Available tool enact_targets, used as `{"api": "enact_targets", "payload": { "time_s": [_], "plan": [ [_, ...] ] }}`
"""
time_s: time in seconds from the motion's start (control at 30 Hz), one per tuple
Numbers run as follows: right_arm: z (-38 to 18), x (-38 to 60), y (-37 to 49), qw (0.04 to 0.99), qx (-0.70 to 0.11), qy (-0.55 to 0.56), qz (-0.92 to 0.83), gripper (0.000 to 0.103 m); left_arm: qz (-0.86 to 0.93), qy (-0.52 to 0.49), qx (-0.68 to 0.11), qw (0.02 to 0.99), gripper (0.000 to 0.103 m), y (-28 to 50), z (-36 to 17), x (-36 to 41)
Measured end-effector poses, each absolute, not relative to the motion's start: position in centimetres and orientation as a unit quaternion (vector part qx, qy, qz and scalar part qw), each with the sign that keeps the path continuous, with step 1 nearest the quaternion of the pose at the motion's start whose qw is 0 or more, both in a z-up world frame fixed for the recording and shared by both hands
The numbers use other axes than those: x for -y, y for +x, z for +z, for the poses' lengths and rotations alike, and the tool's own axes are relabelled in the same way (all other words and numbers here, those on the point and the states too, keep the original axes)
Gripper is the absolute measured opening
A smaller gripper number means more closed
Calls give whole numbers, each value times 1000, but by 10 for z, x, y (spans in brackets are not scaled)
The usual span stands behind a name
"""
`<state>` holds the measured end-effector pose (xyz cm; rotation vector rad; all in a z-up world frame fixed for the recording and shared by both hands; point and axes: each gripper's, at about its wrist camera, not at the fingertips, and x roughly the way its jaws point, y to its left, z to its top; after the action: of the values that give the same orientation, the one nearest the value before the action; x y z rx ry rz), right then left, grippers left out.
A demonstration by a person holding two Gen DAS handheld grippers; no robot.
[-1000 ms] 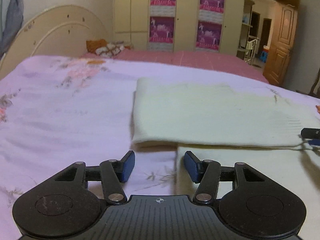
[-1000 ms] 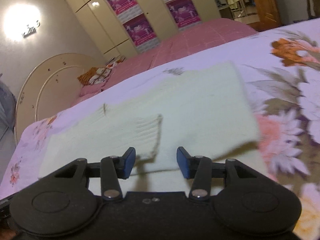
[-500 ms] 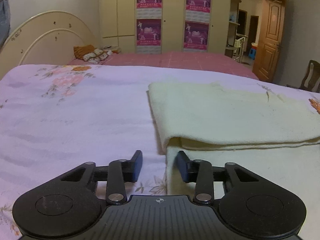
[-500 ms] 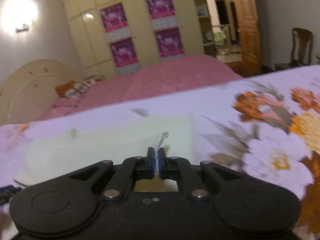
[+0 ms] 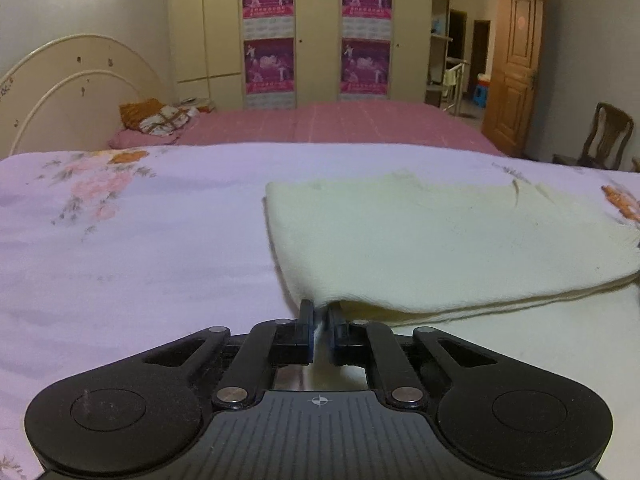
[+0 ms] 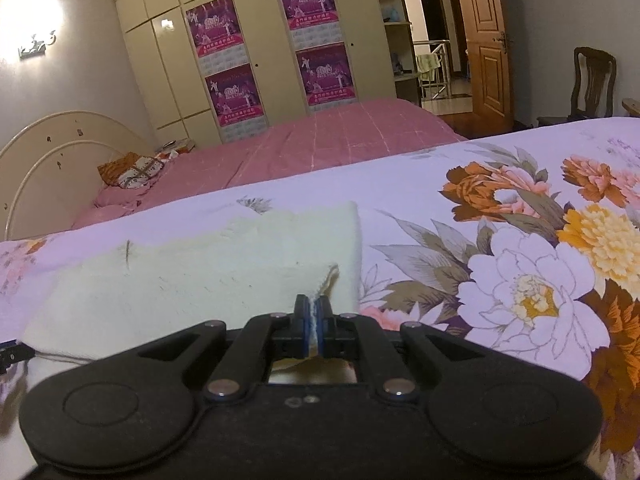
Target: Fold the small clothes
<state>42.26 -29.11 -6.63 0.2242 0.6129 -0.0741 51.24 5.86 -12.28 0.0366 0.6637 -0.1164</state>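
A cream knit garment (image 5: 440, 240) lies partly folded on the floral bedsheet (image 5: 140, 248). My left gripper (image 5: 319, 320) is shut on the garment's near left corner, with cloth pinched between the pads. In the right wrist view the same garment (image 6: 192, 280) spreads to the left. My right gripper (image 6: 313, 316) is shut on its near right corner, with a frayed ribbed edge rising just beyond the pads. The cloth under both grippers is hidden by their bodies.
The bedsheet (image 6: 520, 240) has large printed flowers to the right. A pink bed (image 5: 320, 124) with a pillow (image 5: 160, 120) lies behind, then a wardrobe (image 5: 320, 32). A wooden door (image 5: 516, 68) and a chair (image 5: 604, 136) stand at the right.
Both grippers went from open to shut on the garment's near corners: the right closed first, then the left. Both views shifted as the grippers moved in.
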Motion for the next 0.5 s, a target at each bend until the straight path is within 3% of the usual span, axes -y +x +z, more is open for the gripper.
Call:
{"api": "enact_targets", "payload": {
  "time_s": [0.13,0.27,0.33,0.4,0.5],
  "plan": [
    [-60,290,416,952,-288,97,-37,4,-59,17,-328,943,6,510,-124,-59],
    [-78,294,431,941,-325,81,-47,4,-58,27,-344,937,7,511,-125,-64],
    [-80,296,431,939,-333,76,-45,5,-54,41,-331,941,17,501,-116,-67],
    [-68,299,421,947,-305,74,-61,15,-55,41,-302,951,47,490,-104,-70],
    [-58,291,419,956,-282,69,-37,16,-78,43,-283,955,49,499,-96,-52]
  ]
}}
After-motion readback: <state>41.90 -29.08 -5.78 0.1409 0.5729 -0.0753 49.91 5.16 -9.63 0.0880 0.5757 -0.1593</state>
